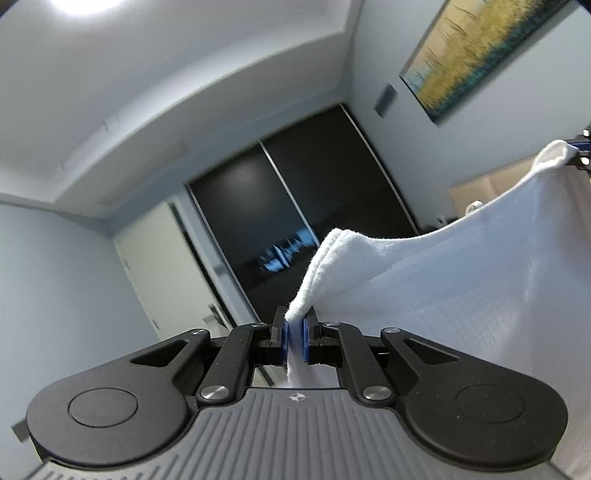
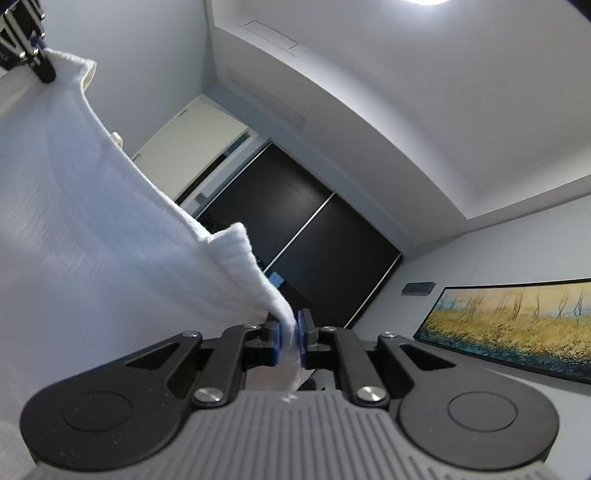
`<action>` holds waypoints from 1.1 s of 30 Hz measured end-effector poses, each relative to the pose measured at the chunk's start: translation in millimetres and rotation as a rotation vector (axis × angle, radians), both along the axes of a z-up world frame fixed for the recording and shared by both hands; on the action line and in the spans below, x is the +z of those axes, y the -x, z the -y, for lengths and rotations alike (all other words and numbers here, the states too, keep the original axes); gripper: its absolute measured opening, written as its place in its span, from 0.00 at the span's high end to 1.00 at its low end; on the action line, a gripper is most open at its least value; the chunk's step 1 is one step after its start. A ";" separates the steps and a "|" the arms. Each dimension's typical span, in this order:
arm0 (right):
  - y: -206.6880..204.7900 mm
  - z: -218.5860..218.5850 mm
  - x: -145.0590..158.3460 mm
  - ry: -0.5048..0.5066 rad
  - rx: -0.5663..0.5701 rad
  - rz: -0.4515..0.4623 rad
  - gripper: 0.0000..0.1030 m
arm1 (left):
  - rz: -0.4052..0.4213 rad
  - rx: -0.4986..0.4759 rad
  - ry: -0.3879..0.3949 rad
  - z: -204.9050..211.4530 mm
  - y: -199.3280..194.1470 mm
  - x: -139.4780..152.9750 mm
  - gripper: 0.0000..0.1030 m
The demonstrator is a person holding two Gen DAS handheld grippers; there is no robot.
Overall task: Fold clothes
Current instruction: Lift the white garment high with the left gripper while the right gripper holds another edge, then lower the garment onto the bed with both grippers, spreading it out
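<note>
A white knitted garment [image 1: 461, 280] hangs stretched in the air between the two grippers. My left gripper [image 1: 294, 338] is shut on one corner of it, the cloth pinched between the blue pads. From that corner the top edge runs right and upward to the right gripper [image 1: 580, 151] at the frame's edge. In the right wrist view my right gripper [image 2: 290, 341] is shut on the other corner of the white garment [image 2: 92, 229]. There the left gripper [image 2: 35, 55] shows at the top left, clamped on the far corner. The garment's lower part is out of sight.
Both cameras look across a room with pale walls. A dark sliding wardrobe [image 1: 295, 206] stands at the far end beside a white door [image 1: 162, 266]. A framed yellow and teal painting [image 2: 517, 325] hangs on the side wall. A ceiling light [image 1: 85, 5] glows overhead.
</note>
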State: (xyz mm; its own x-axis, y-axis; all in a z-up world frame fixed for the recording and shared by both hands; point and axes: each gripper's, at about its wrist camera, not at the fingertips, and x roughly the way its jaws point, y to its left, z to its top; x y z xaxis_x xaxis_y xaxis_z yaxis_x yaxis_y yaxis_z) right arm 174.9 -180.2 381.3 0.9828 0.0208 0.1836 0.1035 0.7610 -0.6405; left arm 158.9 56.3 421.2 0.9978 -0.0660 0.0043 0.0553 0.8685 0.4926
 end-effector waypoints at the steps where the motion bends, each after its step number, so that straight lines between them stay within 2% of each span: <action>1: -7.4 -1.8 2.3 -0.004 -0.003 0.021 0.90 | 0.027 -0.002 0.009 0.9 -0.4 6.2 0.95; 4: -17.4 -2.7 14.0 -0.042 -0.016 0.107 0.90 | 0.097 -0.016 0.027 4.7 3.0 23.4 0.95; 7: -9.0 4.0 28.5 -0.056 -0.012 0.150 0.90 | 0.103 -0.043 -0.001 6.3 11.1 26.2 0.95; 10: -2.9 11.8 27.5 -0.042 0.021 0.130 0.90 | 0.063 -0.061 -0.064 5.4 22.7 4.7 0.95; 13: 11.5 19.8 12.4 -0.032 0.071 0.072 0.90 | -0.008 -0.093 -0.113 5.9 35.5 -33.5 0.95; 15: 24.9 27.3 -10.3 -0.012 0.099 0.003 0.90 | -0.064 -0.122 -0.139 5.4 42.7 -60.9 0.95; 19: 49.5 39.0 -75.4 0.021 0.162 -0.180 0.91 | -0.227 -0.195 -0.219 5.0 59.2 -142.6 0.95; 25: 83.5 61.3 -179.6 0.007 0.258 -0.442 0.93 | -0.442 -0.350 -0.221 -3.6 103.5 -244.1 0.95; 29: 110.4 73.1 -229.7 -0.035 0.313 -0.563 0.94 | -0.571 -0.417 -0.216 -9.7 137.2 -296.2 0.95; 31: 127.8 70.1 -256.6 -0.047 0.345 -0.612 0.94 | -0.617 -0.444 -0.204 -14.6 148.5 -307.9 0.95; 33: 144.0 71.8 -269.0 -0.037 0.394 -0.656 0.94 | -0.663 -0.470 -0.192 -19.5 159.7 -319.1 0.95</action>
